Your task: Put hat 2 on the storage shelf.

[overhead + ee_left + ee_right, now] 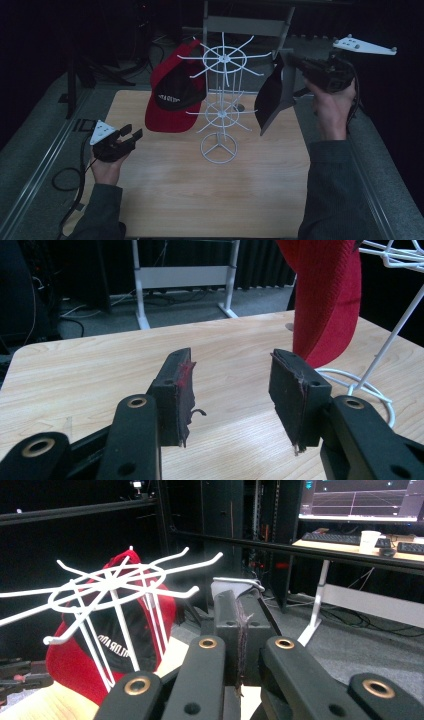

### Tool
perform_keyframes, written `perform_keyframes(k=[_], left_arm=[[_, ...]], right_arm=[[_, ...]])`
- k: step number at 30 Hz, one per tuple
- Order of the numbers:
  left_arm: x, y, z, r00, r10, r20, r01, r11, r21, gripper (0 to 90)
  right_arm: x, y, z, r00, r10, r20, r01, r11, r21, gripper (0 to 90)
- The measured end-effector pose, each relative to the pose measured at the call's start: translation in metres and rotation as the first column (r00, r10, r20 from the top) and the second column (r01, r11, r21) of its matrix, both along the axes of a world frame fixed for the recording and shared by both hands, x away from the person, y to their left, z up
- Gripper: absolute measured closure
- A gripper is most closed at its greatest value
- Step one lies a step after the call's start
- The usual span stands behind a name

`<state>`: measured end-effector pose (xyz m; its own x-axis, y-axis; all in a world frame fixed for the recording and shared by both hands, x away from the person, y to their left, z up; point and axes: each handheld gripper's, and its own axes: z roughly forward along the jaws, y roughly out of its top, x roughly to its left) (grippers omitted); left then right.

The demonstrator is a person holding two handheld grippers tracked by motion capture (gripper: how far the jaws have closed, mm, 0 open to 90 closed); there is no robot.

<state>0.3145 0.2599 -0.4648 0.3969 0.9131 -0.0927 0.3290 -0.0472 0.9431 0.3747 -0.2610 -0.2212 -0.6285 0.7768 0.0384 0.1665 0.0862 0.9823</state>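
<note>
The two black jaws of the right gripper (240, 630) were pressed together in the right gripper view, with a thin dark edge of fabric pinched between their pads. In the high view the right gripper (286, 59) was held raised at the right of the table, and a black cloth cap with a stiff visor (272, 100) was seen hanging from its jaws, its visor pointing down toward the tabletop. The cap was held just beside the outer hooks of the white wire two-tier rotating rack (221, 102); whether it touched a hook could not be told.

The jaws of the left gripper (232, 390) were spread wide apart, with nothing between the worn pads; a smear of red was visible on the inner face of one pad. In the high view the left gripper (129, 136) was held low over the left part of the light wooden tabletop (210, 200), well apart from the rack's ring-shaped base.

A red and black baseball cap with white lettering (175, 95) was hung on the left side of the rack, from an upper hook, its red visor drooping toward the table. The rack was placed near the middle of the tabletop. Behind it, a grey metal frame (245, 25) was visible against a dark background.
</note>
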Motion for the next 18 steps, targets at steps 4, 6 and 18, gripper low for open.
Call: perform_keyframes(k=[4,6,18], left_arm=[[0.000,0.000,0.000,1.0000,0.000,0.000,0.000,1.0000,-0.001,52.7],[0.000,0.000,0.000,1.0000,0.001,0.000,-0.001,1.0000,-0.002,52.7],[0.000,0.002,-0.001,1.0000,0.005,-0.001,-0.005,1.0000,-0.003,52.6]], right_arm=[[0.000,0.005,0.004,0.9999,0.008,0.010,-0.008,1.000,-0.001,89.8],[0.000,0.006,0.005,0.9999,0.009,0.009,-0.009,1.000,-0.002,89.8],[0.000,0.022,0.007,0.9989,0.045,0.014,-0.044,0.999,-0.022,89.7]])
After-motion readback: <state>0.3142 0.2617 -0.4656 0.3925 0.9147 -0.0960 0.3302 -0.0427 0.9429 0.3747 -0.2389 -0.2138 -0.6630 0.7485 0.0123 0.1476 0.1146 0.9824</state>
